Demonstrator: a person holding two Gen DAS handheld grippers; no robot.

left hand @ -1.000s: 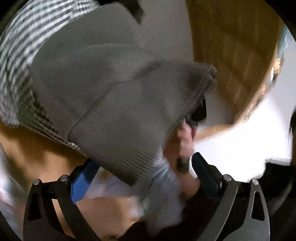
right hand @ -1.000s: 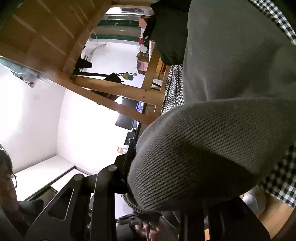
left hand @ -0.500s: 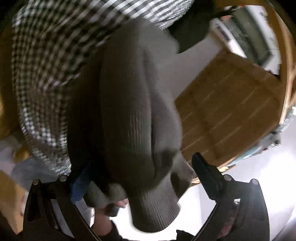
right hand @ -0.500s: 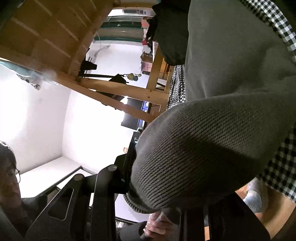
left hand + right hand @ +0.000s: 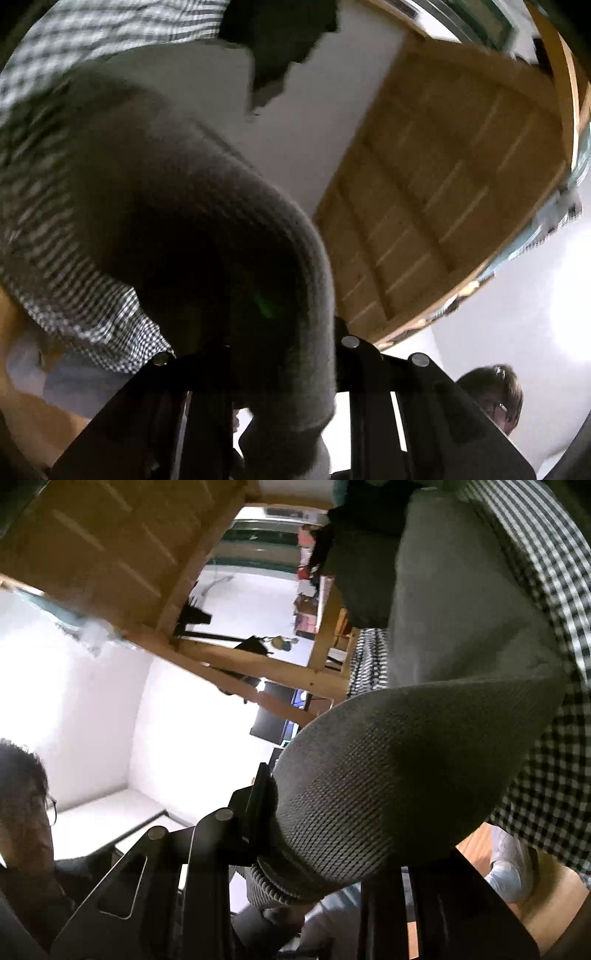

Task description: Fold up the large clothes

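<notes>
With my right gripper [image 5: 314, 834] clamped on the sweater [image 5: 388, 786], I'd let the closing left gripper [image 5: 284, 354] bite fully before lifting.

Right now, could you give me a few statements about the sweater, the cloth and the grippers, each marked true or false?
1. The sweater is grey knit. True.
2. The right gripper stands empty. False: sweater fabric with its ribbed cuff sits between its jaws.
3. A checked cloth shows beside the sweater in the right wrist view. True.
4. The checked cloth is red and yellow. False: it is black and white.
5. Sweater fabric lies between the closing jaws of the left gripper. True.
6. The slatted panel behind the sweater is metal. False: it is wood.
</notes>
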